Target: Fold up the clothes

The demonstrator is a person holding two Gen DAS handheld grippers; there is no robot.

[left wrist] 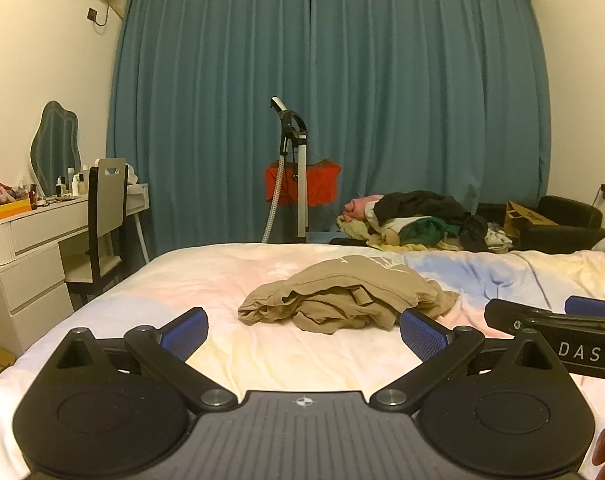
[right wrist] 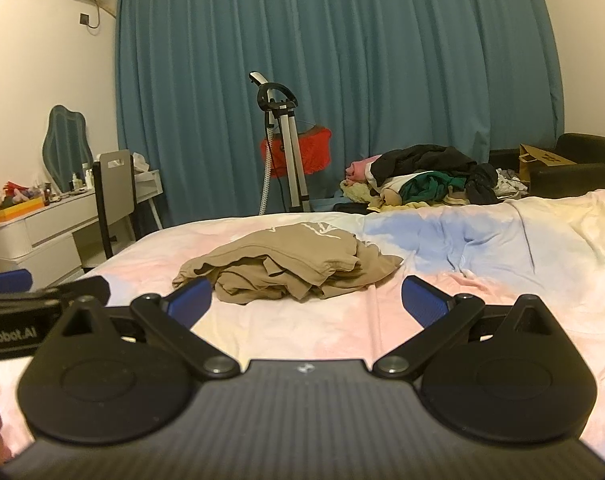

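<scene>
A crumpled tan garment (left wrist: 342, 296) lies in a heap on the pastel bedspread (left wrist: 294, 356), ahead of both grippers. My left gripper (left wrist: 304, 330) is open, its blue pads wide apart with only bedding between them, just short of the heap. My right gripper (right wrist: 306, 300) is open too, level with the garment (right wrist: 286, 268), whose near edge sits slightly left of its centre. In the left wrist view the right gripper's side (left wrist: 562, 320) shows at the right edge. In the right wrist view part of the left gripper (right wrist: 42, 292) shows at the left edge.
A pile of mixed clothes (left wrist: 418, 220) lies past the bed's far side, with a dark armchair (left wrist: 562, 216) to its right. A garment steamer (left wrist: 292, 168) with a red top stands before teal curtains (left wrist: 342, 80). A white dresser (left wrist: 30, 240) and chair (left wrist: 106, 204) stand left.
</scene>
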